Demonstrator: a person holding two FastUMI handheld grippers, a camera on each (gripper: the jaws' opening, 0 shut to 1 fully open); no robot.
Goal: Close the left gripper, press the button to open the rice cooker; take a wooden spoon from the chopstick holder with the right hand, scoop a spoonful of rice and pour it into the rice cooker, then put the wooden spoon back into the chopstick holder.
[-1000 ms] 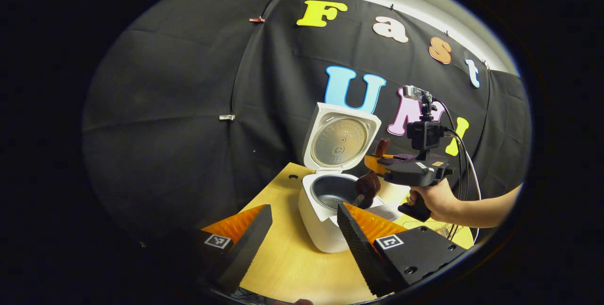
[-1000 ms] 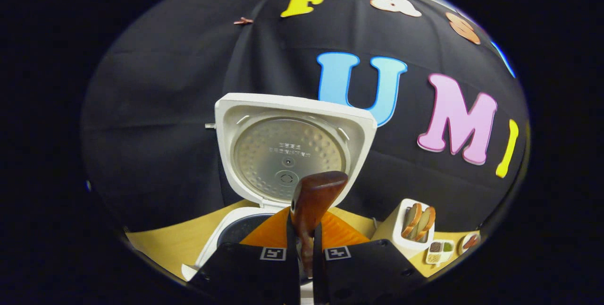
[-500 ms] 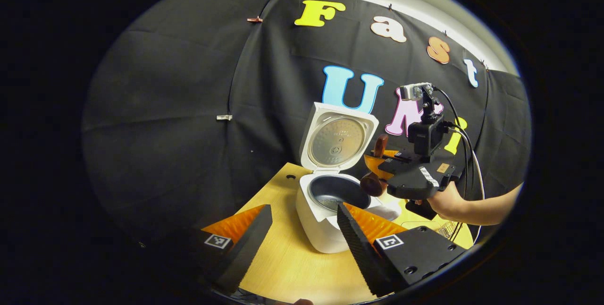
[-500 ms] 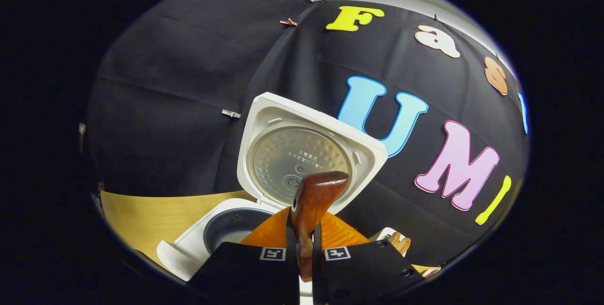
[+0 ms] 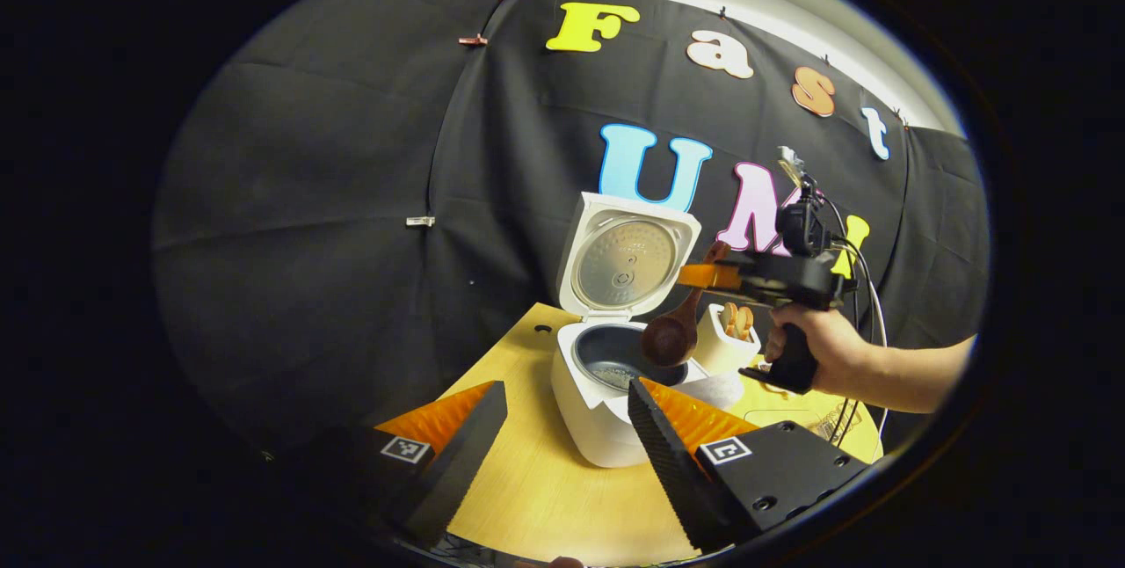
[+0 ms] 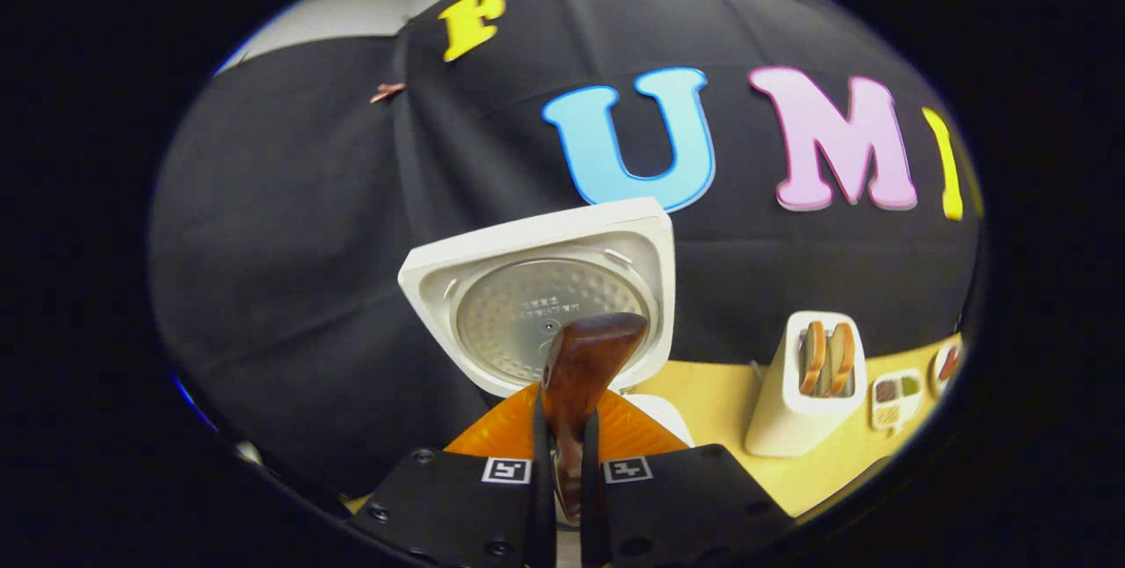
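Now the right gripper (image 5: 703,276) has lifted and swung toward the chopstick holder (image 5: 726,338); a second ago the wooden spoon (image 5: 672,335) dipped into the rice cooker (image 5: 606,401), half a second ago it tipped at the rim. Spoon bowl hangs above the pot's right edge, handle clamped between closed jaws. Lid stands up, grains visible in the pot. Left gripper (image 5: 562,427) idle, jaws apart. Judgement: pour done; return spoon next.

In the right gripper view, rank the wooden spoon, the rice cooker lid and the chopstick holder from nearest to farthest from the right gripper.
1. Wooden spoon: clamped between the right gripper fingers.
2. Rice cooker lid: raised open, just behind the spoon's handle.
3. Chopstick holder: off to the right on the table, more wooden utensils in it.
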